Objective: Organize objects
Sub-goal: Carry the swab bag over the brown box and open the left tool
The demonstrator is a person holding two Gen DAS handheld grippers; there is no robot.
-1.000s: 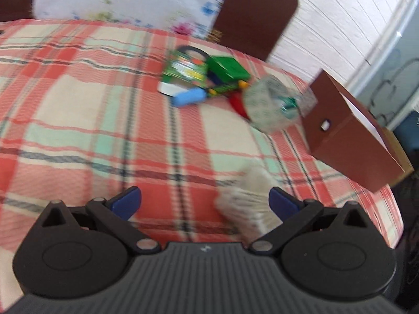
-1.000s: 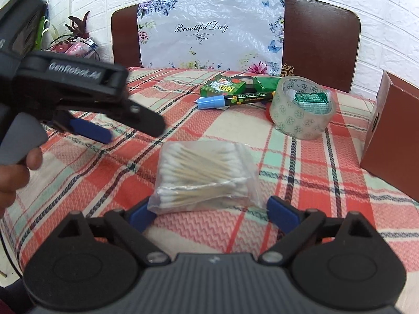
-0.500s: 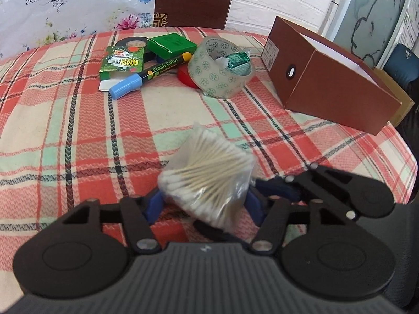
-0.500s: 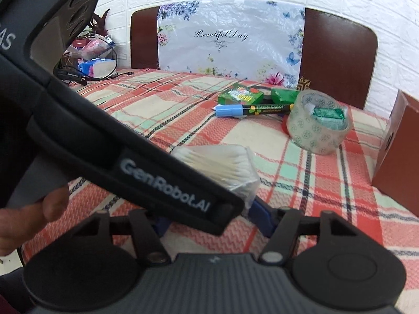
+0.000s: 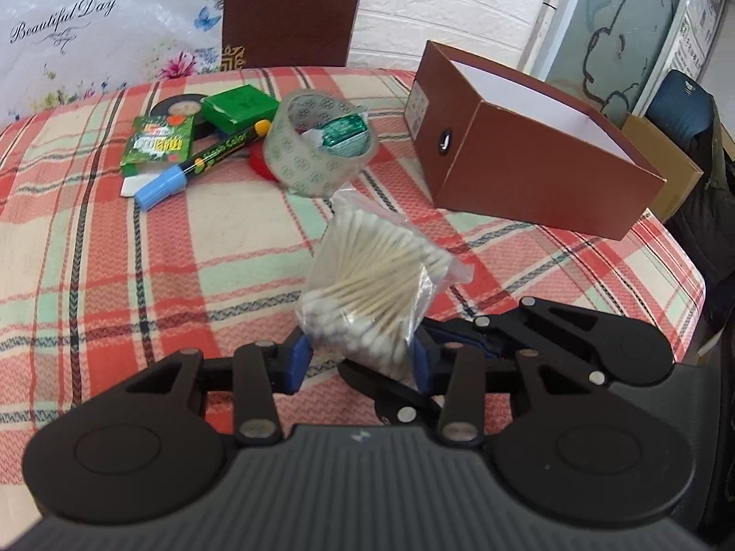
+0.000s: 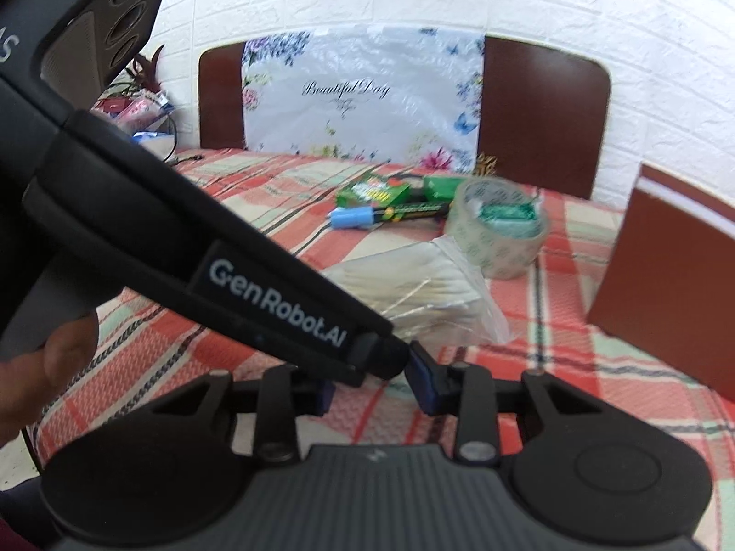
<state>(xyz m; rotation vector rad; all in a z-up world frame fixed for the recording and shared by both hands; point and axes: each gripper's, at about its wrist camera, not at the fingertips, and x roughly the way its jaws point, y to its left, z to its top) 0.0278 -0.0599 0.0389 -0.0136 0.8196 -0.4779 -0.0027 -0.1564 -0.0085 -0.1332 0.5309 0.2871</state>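
A clear bag of cotton swabs stands lifted off the checked tablecloth, pinched at its lower end by my left gripper. In the right wrist view the bag sits just beyond my right gripper, whose blue pads stand partly apart with nothing between them; the left gripper's black arm crosses in front. An open brown box lies to the right, also showing in the right wrist view.
At the back lie a clear tape roll with a green packet inside, a blue-capped marker, green packs, a black tape roll and a red roll. A chair with a floral bag stands behind the table.
My left gripper swung in, closed on the swab bag and lifted it off the cloth. My right gripper's fingers narrowed and the bag left them.
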